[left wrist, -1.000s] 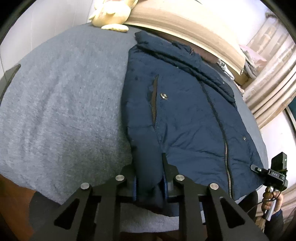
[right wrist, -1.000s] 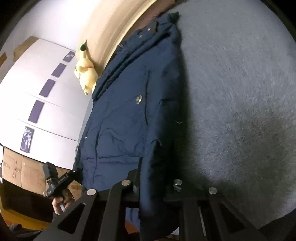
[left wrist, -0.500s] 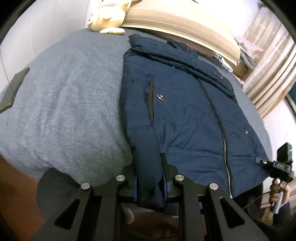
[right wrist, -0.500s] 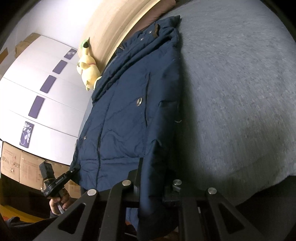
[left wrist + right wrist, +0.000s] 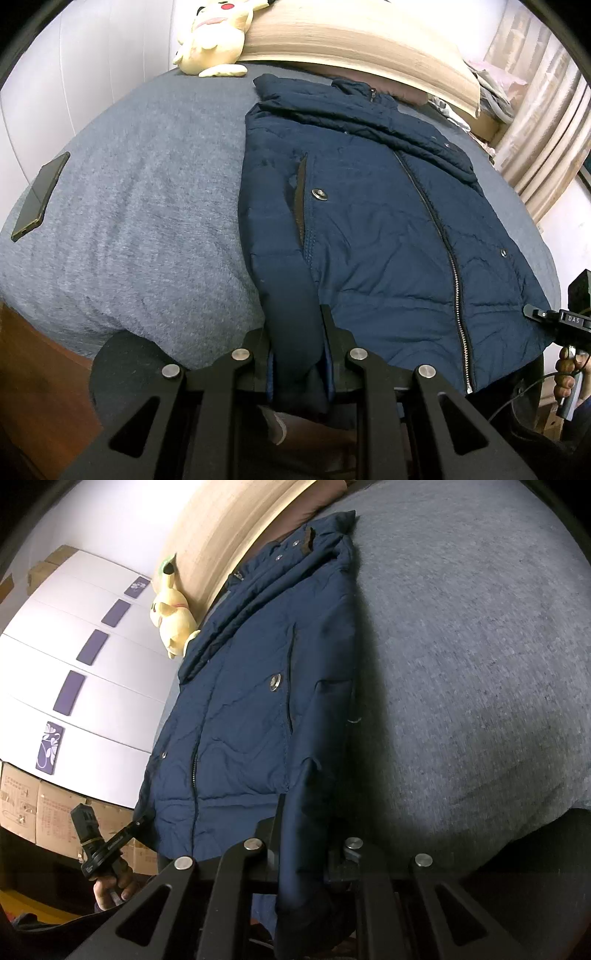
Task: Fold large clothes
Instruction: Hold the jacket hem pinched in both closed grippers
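Grey bed (image 5: 140, 206) bears a navy jacket (image 5: 369, 229); both grippers' jaws clamp its sleeve cuffs

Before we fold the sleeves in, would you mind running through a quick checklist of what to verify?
1. Left hand-held gripper shut on the jacket sleeve cuff: ok.
2. Right hand-held gripper shut on the other sleeve: ok.
3. Jacket lying flat, front up, on the grey bedspread: ok.
4. Zipper closed along the front: ok as far as it shows; the collar end is hidden by the hood.
5. Fold path free of clutter: ok; the phone and the plush toy lie apart from the jacket.
6. How much fabric each grip holds below the fingers: cannot tell.
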A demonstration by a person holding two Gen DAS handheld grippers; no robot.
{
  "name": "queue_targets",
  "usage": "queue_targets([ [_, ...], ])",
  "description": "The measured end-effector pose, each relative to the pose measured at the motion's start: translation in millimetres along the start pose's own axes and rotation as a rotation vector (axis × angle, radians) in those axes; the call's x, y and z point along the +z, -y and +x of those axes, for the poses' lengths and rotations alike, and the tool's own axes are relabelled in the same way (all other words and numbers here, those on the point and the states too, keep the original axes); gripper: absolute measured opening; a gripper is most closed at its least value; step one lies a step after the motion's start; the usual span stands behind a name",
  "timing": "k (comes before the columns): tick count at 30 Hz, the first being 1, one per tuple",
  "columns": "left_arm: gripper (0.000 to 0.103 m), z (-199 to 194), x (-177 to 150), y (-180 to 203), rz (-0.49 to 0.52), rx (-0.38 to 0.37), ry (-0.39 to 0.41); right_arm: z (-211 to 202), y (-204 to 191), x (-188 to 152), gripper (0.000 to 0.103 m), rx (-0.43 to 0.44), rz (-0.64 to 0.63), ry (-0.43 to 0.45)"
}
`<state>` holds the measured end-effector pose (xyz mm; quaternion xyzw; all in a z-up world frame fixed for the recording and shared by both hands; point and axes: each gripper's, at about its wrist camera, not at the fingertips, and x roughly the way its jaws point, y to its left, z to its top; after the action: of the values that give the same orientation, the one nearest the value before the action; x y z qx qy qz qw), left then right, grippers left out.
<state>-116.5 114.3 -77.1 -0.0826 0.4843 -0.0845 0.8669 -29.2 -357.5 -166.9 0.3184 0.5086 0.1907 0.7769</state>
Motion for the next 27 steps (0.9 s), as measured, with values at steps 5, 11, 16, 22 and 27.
queue_targets([
  [5, 0.020, -1.1, -2.0, -0.6, 0.007, -0.002, 0.000, 0.0, 1.8, 0.6, 0.014, -0.002, -0.004, -0.003],
  [11, 0.020, -7.9, -4.6, 1.5, 0.016, -0.012, 0.006, -3.9, -0.2, -0.4, 0.014, -0.009, -0.009, -0.007],
  [16, 0.020, -14.5, -4.3, 4.5, 0.030, -0.015, 0.008, -6.0, -0.8, -0.8, 0.014, -0.011, -0.011, -0.006],
  [22, 0.020, -13.7, -1.7, 5.5, 0.038, -0.010, 0.003, -3.3, 2.3, 2.2, 0.014, -0.010, -0.010, -0.013],
  [27, 0.020, -13.9, 1.1, 3.8, 0.047, -0.013, -0.001, -2.1, 2.4, 4.9, 0.014, -0.012, -0.015, -0.025],
])
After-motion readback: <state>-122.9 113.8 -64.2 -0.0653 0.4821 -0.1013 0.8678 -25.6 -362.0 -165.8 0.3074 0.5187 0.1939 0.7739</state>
